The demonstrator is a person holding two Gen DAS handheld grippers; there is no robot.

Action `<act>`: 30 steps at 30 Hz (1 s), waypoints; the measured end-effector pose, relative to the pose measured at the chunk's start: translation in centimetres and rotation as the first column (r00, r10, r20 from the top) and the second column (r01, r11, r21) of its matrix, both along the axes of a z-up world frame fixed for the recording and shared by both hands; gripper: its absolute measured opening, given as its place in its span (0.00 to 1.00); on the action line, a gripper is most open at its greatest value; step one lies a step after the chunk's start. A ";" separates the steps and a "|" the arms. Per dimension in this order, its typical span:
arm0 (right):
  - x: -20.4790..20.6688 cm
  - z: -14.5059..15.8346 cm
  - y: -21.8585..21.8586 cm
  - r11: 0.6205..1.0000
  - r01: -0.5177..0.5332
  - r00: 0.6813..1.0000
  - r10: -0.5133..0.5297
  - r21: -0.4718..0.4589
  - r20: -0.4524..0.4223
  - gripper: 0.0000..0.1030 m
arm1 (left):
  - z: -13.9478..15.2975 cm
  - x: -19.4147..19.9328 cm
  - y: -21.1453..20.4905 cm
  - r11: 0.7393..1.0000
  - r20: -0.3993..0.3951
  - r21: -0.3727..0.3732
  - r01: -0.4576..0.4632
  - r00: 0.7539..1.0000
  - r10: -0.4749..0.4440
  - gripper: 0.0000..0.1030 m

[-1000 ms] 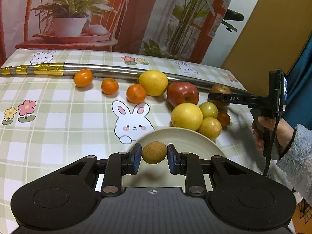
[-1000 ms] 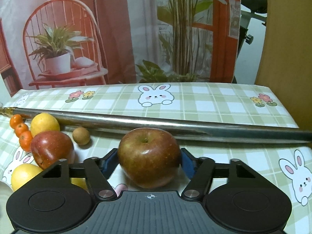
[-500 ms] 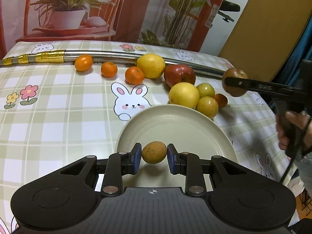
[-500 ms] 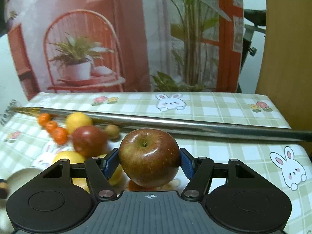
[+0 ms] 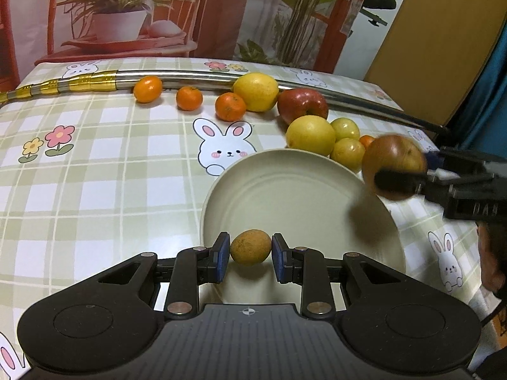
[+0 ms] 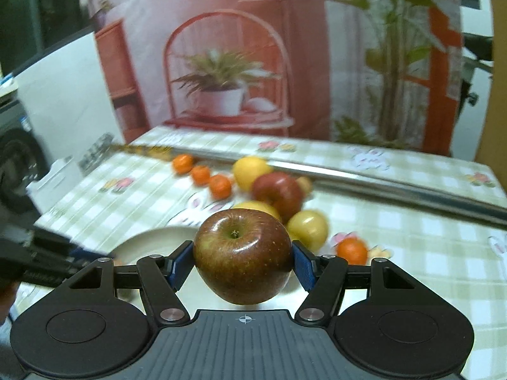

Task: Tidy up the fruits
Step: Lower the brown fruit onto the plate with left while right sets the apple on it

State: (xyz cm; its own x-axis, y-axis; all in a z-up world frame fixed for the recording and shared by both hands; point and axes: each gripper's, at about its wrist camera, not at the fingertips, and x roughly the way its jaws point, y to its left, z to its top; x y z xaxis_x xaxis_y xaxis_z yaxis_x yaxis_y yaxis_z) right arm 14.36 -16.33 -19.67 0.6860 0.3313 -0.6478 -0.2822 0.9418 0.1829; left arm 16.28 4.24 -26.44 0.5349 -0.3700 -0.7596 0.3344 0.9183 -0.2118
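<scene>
Left gripper [image 5: 250, 253]: its blue pads are clenched on a small brown oval fruit [image 5: 250, 247], held over the near edge of the cream plate [image 5: 285, 186].
Right gripper [image 6: 242, 261]: it is grasping a dark red apple [image 6: 242, 259], stem dimple up, both blue pads pressed against its sides.
Plate: it sits on the checked tablecloth [image 5: 95, 164] with rabbit and flower prints; nothing lies in it, and only a shadow falls on its right side.
Left wrist view only: it shows the right gripper from outside, blurred, at the plate's right rim with the apple in it, and part of the person's hand [image 5: 492, 259] at the right edge. It also shows the whole plate and the gold-banded end of the metal pole [image 5: 196, 76].
Right wrist view only: it shows the apple's top and stem dimple sharply, while the table behind is blurred. The left gripper appears as a dark shape at the left edge, over a sliver of the plate; the brown fruit cannot be made out there.
Fruit on the table: three mandarins [image 5: 189, 98] lie in a row by the pole, then a yellow citrus [image 5: 256, 91] and a red apple [image 5: 302, 104]. Nearer the plate cluster a second yellow citrus [image 5: 310, 134], two small yellow-green fruits [image 5: 345, 128] and a small orange one [image 5: 367, 141], mostly hidden.
Backdrop: a printed curtain [image 5: 221, 9] shows a potted plant on a red chair.
</scene>
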 end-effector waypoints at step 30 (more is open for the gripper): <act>-1.0 -3.8 3.0 0.993 -0.110 0.988 0.106 -0.033 -0.108 0.60 | -0.5 0.0 0.0 1.000 0.009 0.012 -0.025 1.000 0.025 0.30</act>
State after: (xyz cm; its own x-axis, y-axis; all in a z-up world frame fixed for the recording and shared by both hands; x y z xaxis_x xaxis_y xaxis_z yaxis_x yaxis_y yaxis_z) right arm 13.38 -13.28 -23.50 0.5741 0.3729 -0.7290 -0.3634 0.9138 0.1813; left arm 16.31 4.21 -26.95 0.5508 -0.3474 -0.7589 0.3133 0.9288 -0.1978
